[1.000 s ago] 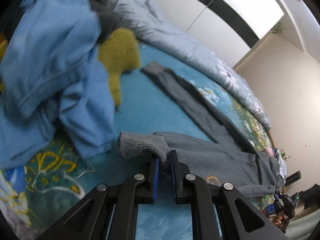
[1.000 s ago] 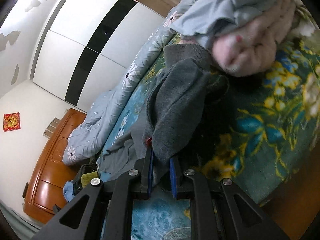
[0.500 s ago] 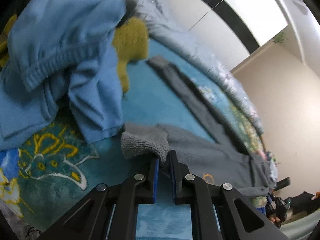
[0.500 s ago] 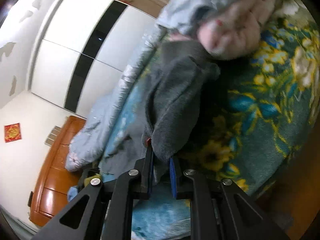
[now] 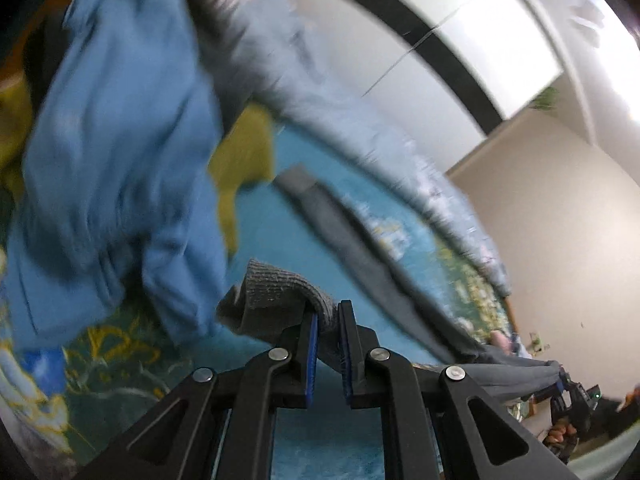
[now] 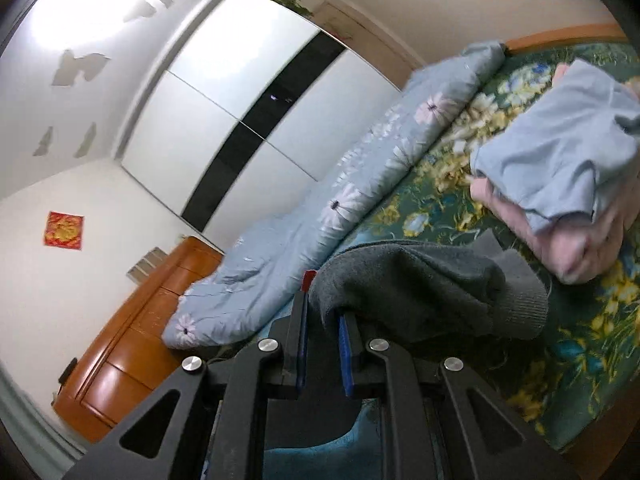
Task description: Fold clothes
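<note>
I am mid-fold on the grey trousers (image 5: 372, 264), lifted over the floral bedspread (image 6: 576, 364). My left gripper (image 5: 328, 320) pinches a ribbed cuff; my right gripper (image 6: 324, 320) is clamped on the other end. Next, I judge, bring both ends together evenly.
</note>
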Tool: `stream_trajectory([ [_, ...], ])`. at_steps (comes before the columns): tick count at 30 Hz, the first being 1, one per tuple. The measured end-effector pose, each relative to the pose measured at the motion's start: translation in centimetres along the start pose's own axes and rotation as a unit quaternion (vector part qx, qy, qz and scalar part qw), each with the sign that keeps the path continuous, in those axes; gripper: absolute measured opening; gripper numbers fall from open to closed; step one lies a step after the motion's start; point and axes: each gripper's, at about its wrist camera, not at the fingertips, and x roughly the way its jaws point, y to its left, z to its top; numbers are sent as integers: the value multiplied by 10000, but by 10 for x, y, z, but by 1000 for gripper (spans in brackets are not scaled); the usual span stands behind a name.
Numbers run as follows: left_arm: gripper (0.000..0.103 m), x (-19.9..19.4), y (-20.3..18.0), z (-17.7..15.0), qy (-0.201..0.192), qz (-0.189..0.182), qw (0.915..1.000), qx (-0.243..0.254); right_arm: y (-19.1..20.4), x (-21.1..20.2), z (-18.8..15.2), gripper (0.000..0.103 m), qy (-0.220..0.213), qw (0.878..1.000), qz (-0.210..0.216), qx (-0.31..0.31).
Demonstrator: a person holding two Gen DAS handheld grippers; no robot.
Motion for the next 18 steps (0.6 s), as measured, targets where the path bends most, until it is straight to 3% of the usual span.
stream_trajectory([
  [5, 11, 21, 12, 2, 201, 0, 9993, -318, -10, 28, 8, 14, 234, 9992, -296, 111],
  [10, 11, 11, -10, 18, -71, -137, 9999, -58, 5, 26, 22, 14, 17, 9999, -152, -28],
  [14, 11, 28, -16, 34, 57, -132, 9999, -21, 0, 33, 29, 14, 51, 9995, -307, 74],
  [18, 11, 56, -37, 71, -38, -125, 9998, 139, 1, 57, 48, 14, 117, 9990, -412, 92],
])
